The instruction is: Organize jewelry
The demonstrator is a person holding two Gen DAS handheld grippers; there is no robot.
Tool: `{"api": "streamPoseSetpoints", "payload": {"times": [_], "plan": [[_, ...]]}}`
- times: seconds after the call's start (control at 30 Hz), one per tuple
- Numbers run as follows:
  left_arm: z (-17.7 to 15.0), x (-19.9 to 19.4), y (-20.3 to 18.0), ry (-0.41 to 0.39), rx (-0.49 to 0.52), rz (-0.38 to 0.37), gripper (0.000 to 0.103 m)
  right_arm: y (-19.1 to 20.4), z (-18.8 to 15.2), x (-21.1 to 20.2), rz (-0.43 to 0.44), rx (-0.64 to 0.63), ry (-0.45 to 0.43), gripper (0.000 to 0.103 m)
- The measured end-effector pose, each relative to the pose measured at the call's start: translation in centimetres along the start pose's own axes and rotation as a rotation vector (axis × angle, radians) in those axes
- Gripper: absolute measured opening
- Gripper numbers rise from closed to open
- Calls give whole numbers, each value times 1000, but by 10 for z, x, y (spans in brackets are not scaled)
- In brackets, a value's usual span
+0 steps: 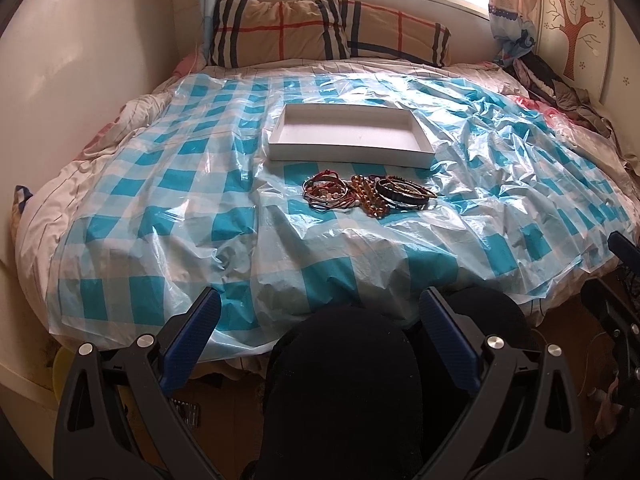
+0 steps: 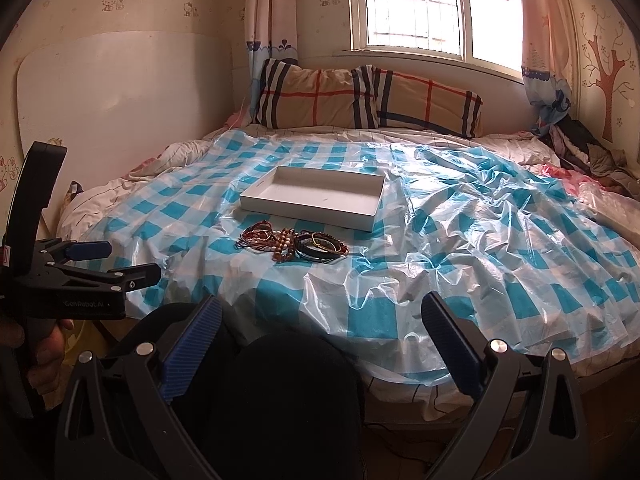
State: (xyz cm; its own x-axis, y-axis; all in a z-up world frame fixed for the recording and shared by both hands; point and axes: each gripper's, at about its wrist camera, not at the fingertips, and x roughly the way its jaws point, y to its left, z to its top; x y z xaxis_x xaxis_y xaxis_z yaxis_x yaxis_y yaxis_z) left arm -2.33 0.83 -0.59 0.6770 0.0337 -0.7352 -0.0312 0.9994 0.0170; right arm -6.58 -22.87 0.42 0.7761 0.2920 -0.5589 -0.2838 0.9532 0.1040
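A pile of bracelets and bead strings [image 1: 368, 194] lies on the blue-checked plastic sheet [image 1: 160, 200] on the bed, just in front of an empty white shallow box [image 1: 352, 156]. The pile [image 2: 292, 246] and the box [image 2: 312, 210] also show in the right wrist view. My left gripper [image 1: 320, 312] is open and empty, held back at the bed's near edge above the person's dark-clad knees. My right gripper [image 2: 322, 316] is open and empty, also at the near edge. The left gripper [image 2: 120, 264] shows from the side at the left of the right wrist view.
Two plaid pillows [image 1: 328, 32] lean against the wall under the window. Crumpled clothes [image 1: 560, 88] lie at the bed's far right. A white headboard [image 2: 120, 92] stands on the left. The person's knees [image 1: 340, 380] sit below the grippers.
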Motion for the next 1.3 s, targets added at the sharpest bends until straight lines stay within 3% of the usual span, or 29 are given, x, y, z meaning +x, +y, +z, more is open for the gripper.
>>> {"api": "streamPoseSetpoints", "payload": {"times": [0.3,0.57,0.97,1.17,1.3], "plan": [[11,19,14,11,-14,8,95,-6,6,16,17,12,10,96],[37,42,20,-28,24,8,95,-16,18,42,11,16,25,96],[70,105,20,-6,61,-26,95,-33,40,129,52,3,101,96],[88,136,15,-29,152,-55,95,-42,51,178,121,3,159,96],[106,168,16,-8,190,-126,95,-47,54,205,170,36,205,93]]}}
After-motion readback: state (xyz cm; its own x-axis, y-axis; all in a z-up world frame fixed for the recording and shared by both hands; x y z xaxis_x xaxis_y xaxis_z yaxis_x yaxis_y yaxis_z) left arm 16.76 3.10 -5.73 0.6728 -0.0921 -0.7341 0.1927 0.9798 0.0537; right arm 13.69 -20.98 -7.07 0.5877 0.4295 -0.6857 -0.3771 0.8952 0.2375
